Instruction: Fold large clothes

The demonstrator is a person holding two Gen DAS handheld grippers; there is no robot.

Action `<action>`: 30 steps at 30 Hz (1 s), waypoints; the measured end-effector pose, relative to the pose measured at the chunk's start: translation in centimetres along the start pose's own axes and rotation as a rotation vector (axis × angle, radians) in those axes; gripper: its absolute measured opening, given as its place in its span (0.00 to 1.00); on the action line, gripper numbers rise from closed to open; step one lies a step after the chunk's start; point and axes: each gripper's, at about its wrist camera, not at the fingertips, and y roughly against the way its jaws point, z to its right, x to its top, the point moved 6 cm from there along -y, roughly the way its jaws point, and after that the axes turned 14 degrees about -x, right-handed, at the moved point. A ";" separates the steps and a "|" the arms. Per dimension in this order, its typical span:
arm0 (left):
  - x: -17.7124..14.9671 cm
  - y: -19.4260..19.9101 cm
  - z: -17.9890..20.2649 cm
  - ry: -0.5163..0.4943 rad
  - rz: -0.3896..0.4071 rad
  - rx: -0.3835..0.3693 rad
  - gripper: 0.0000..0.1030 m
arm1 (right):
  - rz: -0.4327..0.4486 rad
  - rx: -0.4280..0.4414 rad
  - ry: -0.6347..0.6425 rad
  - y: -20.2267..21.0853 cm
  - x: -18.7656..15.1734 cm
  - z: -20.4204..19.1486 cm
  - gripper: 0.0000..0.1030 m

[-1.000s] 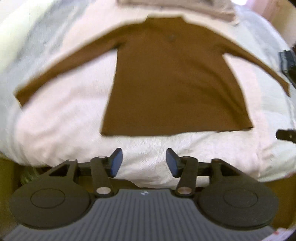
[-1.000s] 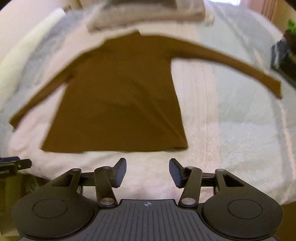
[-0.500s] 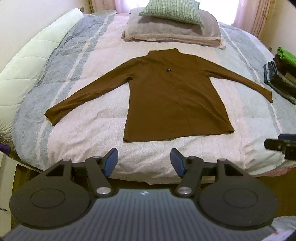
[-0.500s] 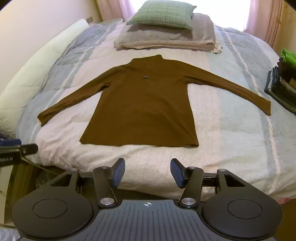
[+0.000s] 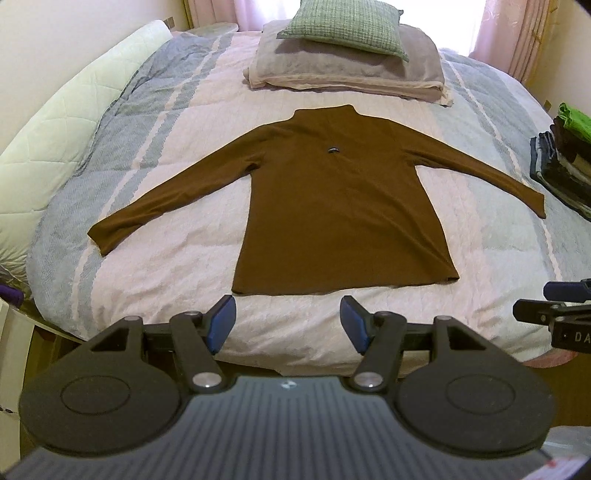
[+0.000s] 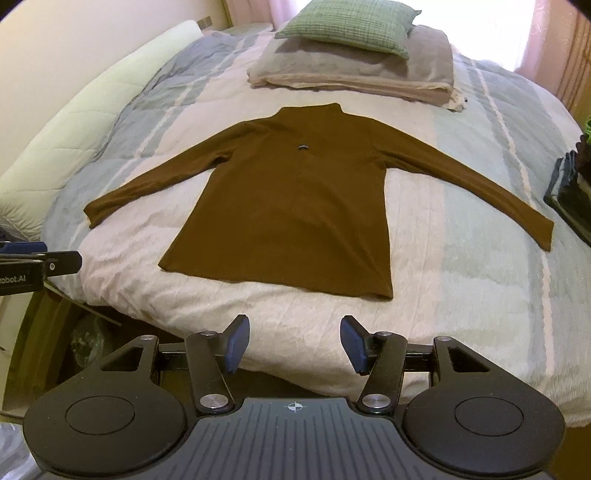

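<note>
A brown long-sleeved top [image 5: 343, 218] is lying flat on the striped bed [image 5: 155, 155] with both sleeves spread out, while the left claw [image 5: 288, 325], whose jaws have just been opening, and the right claw [image 6: 295, 343] are hanging apart and empty near the bed's edge.

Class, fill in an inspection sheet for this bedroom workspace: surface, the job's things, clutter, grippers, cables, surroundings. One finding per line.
Surface: bed with a striped quilt, smooth.
Job's things: brown top lying flat, both sleeves spread out, not yet folded.
Clutter: pile of clothes at the bed's right edge.
Grippers: left gripper and right gripper both open, empty, short of the top's hem.
Cables: nothing seen.
Surroundings: green cushion on a grey pillow; pink curtains.
</note>
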 end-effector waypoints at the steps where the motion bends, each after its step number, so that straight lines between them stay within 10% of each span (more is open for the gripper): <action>1: 0.3 -0.3 0.3 0.003 -0.002 0.001 0.57 | -0.001 0.002 0.003 -0.2 0.2 0.3 0.50; 21: 4.2 -5.9 3.4 0.169 -0.006 0.065 0.60 | -0.043 0.068 0.115 -6.3 6.0 5.5 0.50; 30: 3.9 -8.9 -6.1 0.381 0.105 0.066 0.68 | -0.025 0.009 -0.031 -12.1 9.9 8.5 0.50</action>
